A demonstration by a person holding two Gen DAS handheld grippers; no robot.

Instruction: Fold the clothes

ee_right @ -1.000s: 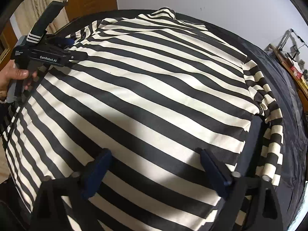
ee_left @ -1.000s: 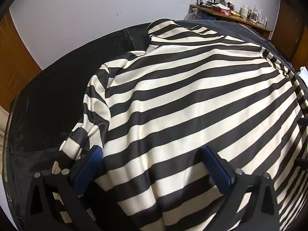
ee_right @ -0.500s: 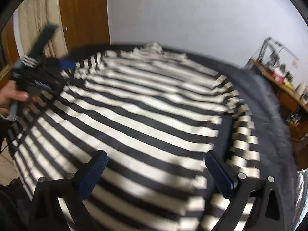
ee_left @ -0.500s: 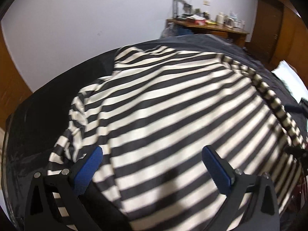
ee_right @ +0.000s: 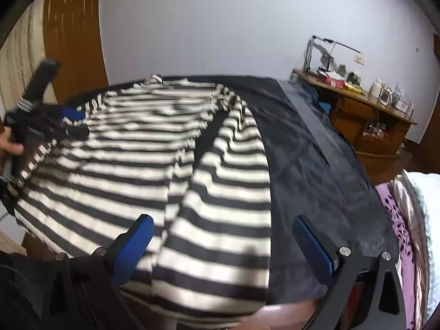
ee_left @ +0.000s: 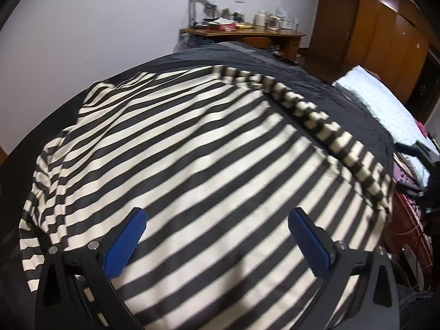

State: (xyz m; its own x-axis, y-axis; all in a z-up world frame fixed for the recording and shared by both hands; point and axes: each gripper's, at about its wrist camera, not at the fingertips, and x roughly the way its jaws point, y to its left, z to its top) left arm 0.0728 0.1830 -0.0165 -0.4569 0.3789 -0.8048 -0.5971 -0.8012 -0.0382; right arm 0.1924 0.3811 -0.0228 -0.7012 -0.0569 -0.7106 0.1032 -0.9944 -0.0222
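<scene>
One striped shirt (ee_left: 192, 165), black and cream, spread flat on a dark sheet (ee_right: 316, 151) covering the bed; two sleeves visible, one (ee_left: 330, 137) lying along the shirt's right edge, one (ee_left: 46, 192) bunched at the left. Two grippers: left gripper (ee_left: 217, 236) hovers over the lower body of the shirt, jaws spread wide, nothing between them; right gripper (ee_right: 222, 244) hovers over the right sleeve (ee_right: 228, 178) near the bed's edge, jaws likewise released and empty. In the right wrist view the left gripper (ee_right: 41, 115) shows at far left, held by one hand (ee_right: 8, 145), over the shirt's left side. One wooden bench (ee_left: 242, 34) against the wall, cluttered with small items, not countable. Pale bedding (ee_left: 385, 104) and purple patterned fabric (ee_right: 398, 220) to the right. Versus a second ago: both cameras have pulled back and swung right, the right gripper shifted from the shirt body to the sleeve; the shirt lies about the same, jaws just as wide as before. Frames are motion blurred.
</scene>
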